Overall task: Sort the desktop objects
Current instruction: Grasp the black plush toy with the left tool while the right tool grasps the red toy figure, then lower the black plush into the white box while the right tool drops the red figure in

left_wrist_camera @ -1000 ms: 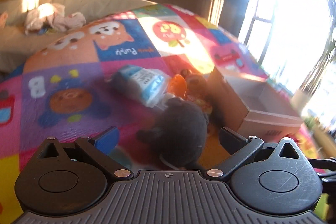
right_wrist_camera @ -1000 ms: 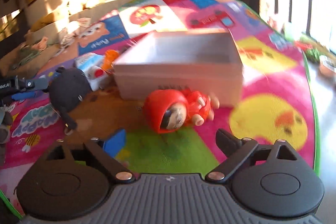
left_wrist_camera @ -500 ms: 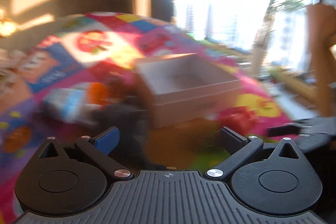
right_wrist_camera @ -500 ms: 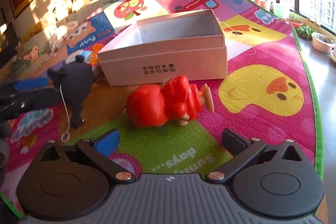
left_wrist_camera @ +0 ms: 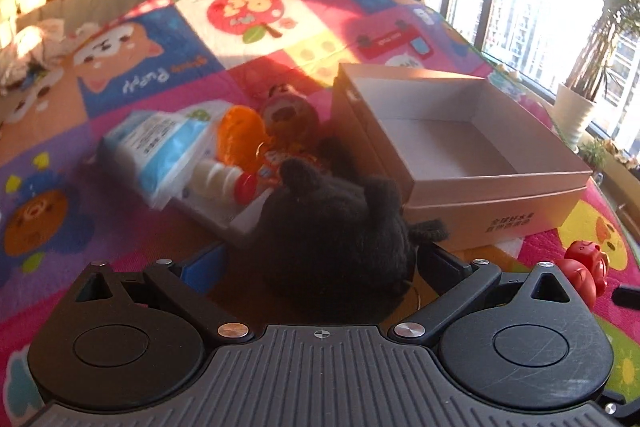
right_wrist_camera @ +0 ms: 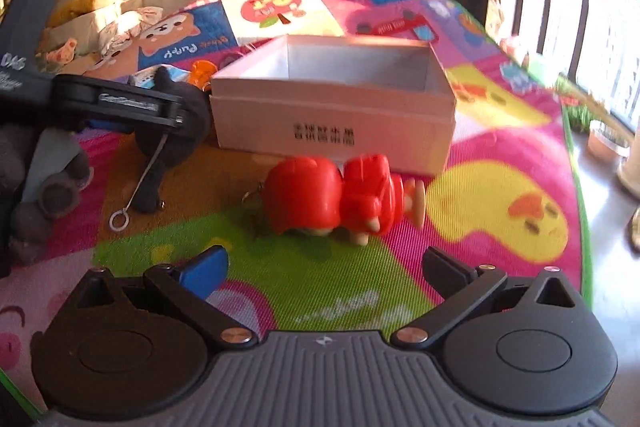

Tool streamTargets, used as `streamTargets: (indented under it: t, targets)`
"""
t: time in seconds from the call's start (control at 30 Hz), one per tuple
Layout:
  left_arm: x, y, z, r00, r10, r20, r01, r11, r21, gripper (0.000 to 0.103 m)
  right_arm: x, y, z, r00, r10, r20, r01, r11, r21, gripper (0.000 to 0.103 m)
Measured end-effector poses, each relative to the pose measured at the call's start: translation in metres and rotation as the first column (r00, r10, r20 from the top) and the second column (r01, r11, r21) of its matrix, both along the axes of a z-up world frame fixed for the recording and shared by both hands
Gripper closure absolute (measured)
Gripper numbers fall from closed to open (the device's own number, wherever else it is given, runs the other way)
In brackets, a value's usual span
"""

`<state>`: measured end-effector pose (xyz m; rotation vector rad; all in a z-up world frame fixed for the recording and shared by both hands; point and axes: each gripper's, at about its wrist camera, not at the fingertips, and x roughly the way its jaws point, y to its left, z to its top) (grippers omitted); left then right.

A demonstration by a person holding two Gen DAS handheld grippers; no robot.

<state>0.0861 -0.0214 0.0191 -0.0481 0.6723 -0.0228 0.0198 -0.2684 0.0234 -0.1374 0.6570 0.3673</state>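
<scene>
My left gripper [left_wrist_camera: 320,263] is clasping the black plush toy [left_wrist_camera: 332,223] beside the open cardboard box [left_wrist_camera: 492,187]. My right gripper [right_wrist_camera: 324,267] is gaping wide and empty before the red figurine [right_wrist_camera: 340,195] lying on the play mat [right_wrist_camera: 500,211].

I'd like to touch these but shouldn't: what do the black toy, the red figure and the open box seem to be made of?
Black toy: fuzzy, matte, so probably plush or knitted fabric. Red figure: smooth with glossy highlights, which suggests hard plastic or vinyl. Open box: flat thin walls, crisp folded edges and printed text, so most likely pale matte cardboard.
</scene>
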Motion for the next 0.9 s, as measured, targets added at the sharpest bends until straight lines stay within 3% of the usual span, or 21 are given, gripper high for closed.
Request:
streamTargets:
  t: [0.03,0.07,0.23,0.33,0.37,0.57,0.73,0.9]
  targets:
    - [0.001,-0.004,0.000,1.000,-0.004,0.003,0.004,1.000,0.021,0.017,0.003,0.001,0.001,1.000,0.008,0.004,-0.008,1.000,-0.011,0.000]
    - [-0.001,-0.008,0.000,1.000,-0.018,-0.004,0.018,0.999,0.031,0.023,0.008,0.003,0.002,1.000,0.008,0.000,-0.008,1.000,-0.022,0.000]
    - [-0.023,-0.012,0.006,0.999,-0.054,0.001,0.054,0.997,0.056,0.024,0.039,0.004,0.005,0.999,-0.017,-0.033,0.016,0.999,-0.043,0.000]
    - [-0.045,-0.012,0.012,0.997,-0.074,0.006,0.073,0.995,0.062,0.024,0.057,0.003,0.003,0.995,-0.026,-0.094,0.027,1.000,0.001,0.000]
    - [-0.054,-0.012,0.014,0.997,-0.081,0.004,0.081,0.995,0.060,0.023,0.059,0.003,0.002,0.994,-0.020,-0.110,0.023,0.999,0.022,0.006]
    - [-0.096,-0.013,0.025,0.991,-0.136,0.012,0.135,0.989,0.057,0.023,0.042,0.010,0.011,0.993,0.041,-0.114,-0.038,0.999,0.027,0.008]
    - [-0.114,-0.018,0.049,0.977,-0.196,0.079,0.194,0.981,0.033,0.023,0.000,0.002,0.048,0.993,0.113,-0.033,-0.113,0.994,0.008,0.008]
    - [-0.091,-0.034,0.104,0.925,-0.251,0.286,0.243,0.968,0.064,0.023,-0.033,-0.027,0.110,0.981,0.099,0.168,-0.108,0.993,0.042,0.008]
